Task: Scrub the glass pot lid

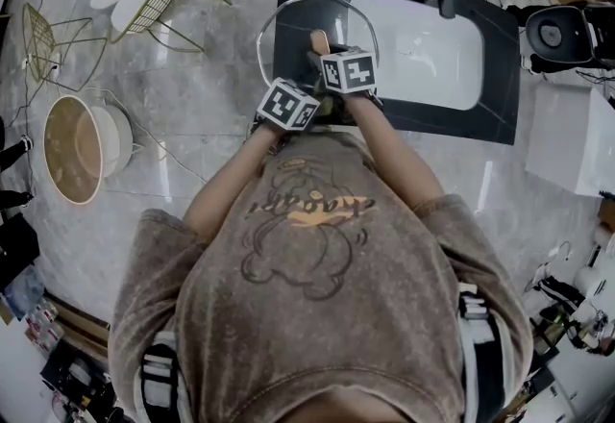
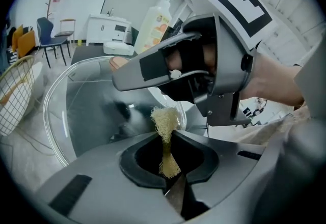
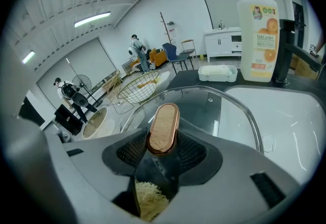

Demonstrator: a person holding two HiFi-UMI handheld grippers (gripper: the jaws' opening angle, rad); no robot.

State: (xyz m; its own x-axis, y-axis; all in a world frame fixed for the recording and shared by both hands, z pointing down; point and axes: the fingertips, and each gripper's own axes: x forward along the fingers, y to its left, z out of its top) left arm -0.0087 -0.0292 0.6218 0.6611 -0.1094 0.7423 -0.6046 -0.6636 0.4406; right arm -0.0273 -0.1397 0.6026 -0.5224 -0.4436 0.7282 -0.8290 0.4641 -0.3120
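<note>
"Lid first: where does it sit?"

"The round clear glass pot lid (image 1: 288, 32) is over the left end of the black sink surround (image 1: 500, 109), just beside the white basin (image 1: 432, 65), all set in the grey marbled counter (image 1: 192, 104). Whether its rim rests on anything, I cannot tell."

"What holds it?"

"The right tongs (image 3: 163, 150) are clamped on its oval wooden knob with a copper rim (image 3: 163, 127), a pad pressing each side."

"And the other pair?"

"The left tongs (image 2: 169, 139) are closed on a pale yellow fibrous scrubber (image 2: 165, 120). Its tuft sticks out past the tips, just beside the right tongs, on the knob side of the glass."

"So which step is this?"

"Scrubbing, I judge, either under way or about to begin. No view shows the tuft touching the glass, and I see no suds."

"What does the next move call for?"

"Probably setting the tuft on the glass and rubbing, while the right tongs steady the knob. A lid gripped by one knob can swing, so press moderately."

"The arms?"

"Elbows bent, both forearms (image 1: 226, 186) converging before the chest. The two marker cubes (image 1: 286, 106) sit almost side by side, the left nearer the body."
</note>
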